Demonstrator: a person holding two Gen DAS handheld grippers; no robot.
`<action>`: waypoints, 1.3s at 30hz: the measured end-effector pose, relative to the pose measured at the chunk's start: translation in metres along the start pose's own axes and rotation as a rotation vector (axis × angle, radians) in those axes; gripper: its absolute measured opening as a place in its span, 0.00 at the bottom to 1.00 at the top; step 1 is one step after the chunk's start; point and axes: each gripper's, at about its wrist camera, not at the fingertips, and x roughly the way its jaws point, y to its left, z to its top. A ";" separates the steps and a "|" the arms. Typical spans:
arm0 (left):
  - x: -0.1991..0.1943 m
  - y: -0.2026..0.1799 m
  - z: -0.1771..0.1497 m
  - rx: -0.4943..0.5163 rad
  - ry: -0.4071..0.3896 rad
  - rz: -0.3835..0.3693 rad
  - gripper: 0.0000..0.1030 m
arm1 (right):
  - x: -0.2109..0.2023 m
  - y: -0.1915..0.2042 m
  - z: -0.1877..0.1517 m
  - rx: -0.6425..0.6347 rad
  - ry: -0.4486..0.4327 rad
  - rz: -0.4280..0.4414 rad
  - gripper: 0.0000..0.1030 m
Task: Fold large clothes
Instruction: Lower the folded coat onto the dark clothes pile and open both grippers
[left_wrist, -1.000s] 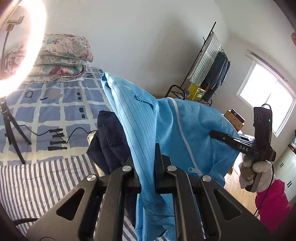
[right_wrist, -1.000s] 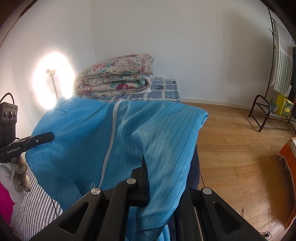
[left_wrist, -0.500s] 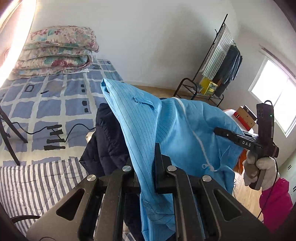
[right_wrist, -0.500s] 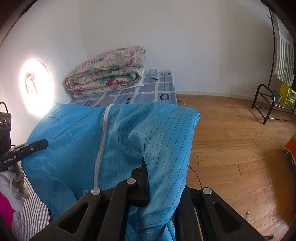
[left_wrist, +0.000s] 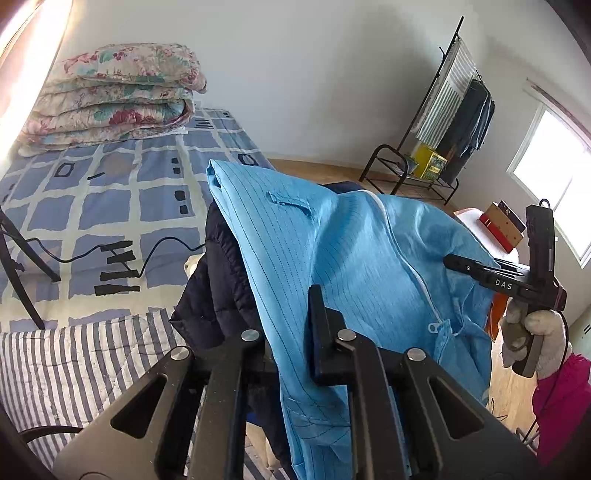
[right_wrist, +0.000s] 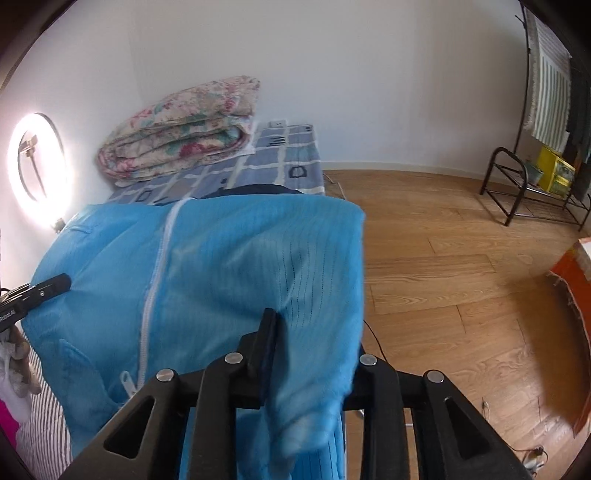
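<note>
At the bottom of the left wrist view, the left gripper (left_wrist: 291, 332) is clamped on a fold of the blue coat (left_wrist: 332, 251), which fills the centre of the frame. The coat is pale blue with thin dark pinstripes, a white zip (left_wrist: 413, 273) down its front and a small flap pocket near its upper edge. In the right wrist view the right gripper (right_wrist: 314, 354) pinches another fold of the coat (right_wrist: 221, 266), low in the frame; the cloth there is blurred. At mid right of the left view the right gripper's side reads "DAS". A dark jacket (left_wrist: 218, 288) hangs just behind the coat. Farther back, upper left, a folded floral quilt (left_wrist: 114, 96) lies on the checked bed (left_wrist: 110, 184); a clothes rack (left_wrist: 443, 122) stands upper right.
</note>
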 end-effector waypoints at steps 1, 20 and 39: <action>0.000 0.002 -0.001 -0.005 0.000 0.004 0.17 | 0.001 0.000 -0.001 -0.001 0.006 -0.014 0.24; -0.039 0.023 -0.008 -0.027 -0.046 0.090 0.47 | -0.014 -0.028 -0.031 0.095 0.066 -0.227 0.67; -0.141 -0.015 -0.062 0.088 -0.142 0.067 0.47 | -0.108 -0.006 -0.084 0.176 -0.036 -0.305 0.68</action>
